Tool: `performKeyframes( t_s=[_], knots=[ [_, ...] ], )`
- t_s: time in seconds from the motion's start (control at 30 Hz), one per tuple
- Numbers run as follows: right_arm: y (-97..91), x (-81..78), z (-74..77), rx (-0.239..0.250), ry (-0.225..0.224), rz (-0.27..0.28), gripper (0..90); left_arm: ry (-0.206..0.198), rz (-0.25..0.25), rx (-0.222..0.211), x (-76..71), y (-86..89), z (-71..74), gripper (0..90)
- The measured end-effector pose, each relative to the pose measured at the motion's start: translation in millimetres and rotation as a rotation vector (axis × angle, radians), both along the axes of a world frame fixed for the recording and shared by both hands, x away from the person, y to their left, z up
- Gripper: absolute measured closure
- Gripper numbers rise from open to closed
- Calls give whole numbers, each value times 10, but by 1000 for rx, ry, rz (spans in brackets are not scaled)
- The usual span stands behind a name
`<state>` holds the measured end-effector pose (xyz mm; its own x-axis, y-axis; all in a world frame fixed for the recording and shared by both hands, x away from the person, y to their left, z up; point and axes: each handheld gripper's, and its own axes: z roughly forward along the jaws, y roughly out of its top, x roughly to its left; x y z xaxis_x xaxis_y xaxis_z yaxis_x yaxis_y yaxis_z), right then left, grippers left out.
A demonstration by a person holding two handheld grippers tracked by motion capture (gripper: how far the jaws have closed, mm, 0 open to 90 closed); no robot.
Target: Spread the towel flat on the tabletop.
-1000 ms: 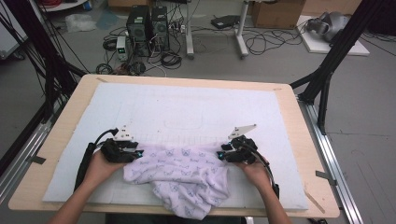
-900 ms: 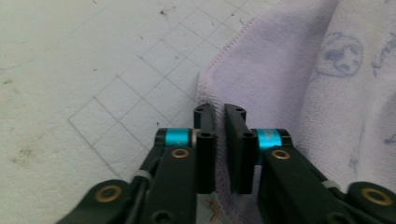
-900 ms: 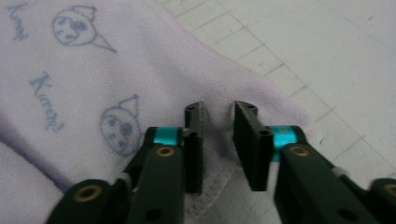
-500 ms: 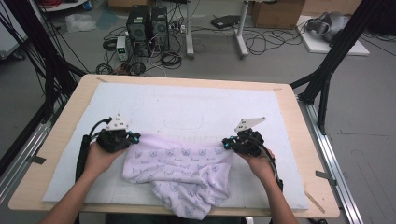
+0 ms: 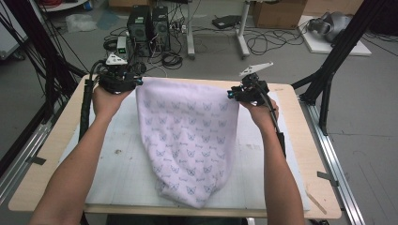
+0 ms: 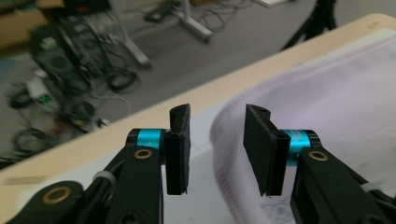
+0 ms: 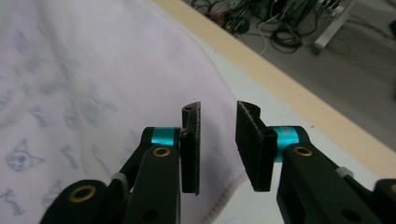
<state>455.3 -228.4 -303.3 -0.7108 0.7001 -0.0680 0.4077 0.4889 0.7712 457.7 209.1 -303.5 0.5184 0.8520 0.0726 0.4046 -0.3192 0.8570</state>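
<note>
Starting at the near edge: the lilac butterfly-print cloth (image 5: 187, 140) lies on the white mat (image 5: 117, 159) covering the surface (image 5: 51, 164). Its narrow rounded end sits at the mat's near border. Long axis runs near-to-far, and the cloth widens toward the far side.

Mid-surface: we note both forearms flanking the cloth, one per side, neither resting on it.

Far edge: the wide end spans the gap betw. the two tools.
- Left tool (image 5: 136, 80): just beside the far-left corner, which lies to its inner (right) side. Jaws have just been opening and now stand apart. In the left gripper view the hem shows in the gap w/o either pad pressing it.
- Right tool (image 5: 231, 93): just beside the far-right corner, which lies to its inner (left) side. Jaws likewise just opened, and the stitched hem is below the gap, not pinched.

Judgement: the cloth is released and spread. Neither hand is clearly nearer, as each has its own corner. Any re-grip needs a short inward reach.

Beyond the surface: floor w/ computer towers (image 5: 148, 26) and loose cables (image 5: 272, 44).
</note>
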Motion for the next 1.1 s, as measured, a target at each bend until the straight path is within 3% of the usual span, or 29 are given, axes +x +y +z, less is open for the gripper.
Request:
performKeyframes(
  t_s=[0.07,0.13,0.17,0.23,0.47,0.67,0.7,0.8,0.87,0.97,1.1],
  knots=[
    [8,-37,-115,0,11,18,689,11,-39,16,-68,15,-161,572],
    [-2,-127,-253,-8,14,30,668,43,-75,-13,-157,59,-307,567],
    [-23,-183,-329,-1,41,36,659,50,-87,-14,-200,68,-357,559],
    [-54,-331,-425,12,27,50,655,52,-114,-26,-331,109,-469,557],
    [-97,-855,-601,124,26,143,570,57,-199,-7,-856,177,-768,536],
    [-53,-1305,-777,145,25,229,527,60,-278,-61,-1277,161,-930,522],
    [-51,-1392,-815,169,15,241,528,59,-287,-71,-1338,151,-953,518],
    [-26,-1536,-916,185,21,264,518,61,-319,-88,-1492,101,-1009,489],
    [-8,-1632,-1008,201,31,284,517,59,-345,-84,-1594,52,-1042,477],
    [33,-1736,-1089,163,53,310,505,57,-397,-77,-1737,-20,-1106,462],
    [58,-1875,-1139,168,73,345,493,70,-480,-53,-1875,-126,-1202,455]
  ],
)
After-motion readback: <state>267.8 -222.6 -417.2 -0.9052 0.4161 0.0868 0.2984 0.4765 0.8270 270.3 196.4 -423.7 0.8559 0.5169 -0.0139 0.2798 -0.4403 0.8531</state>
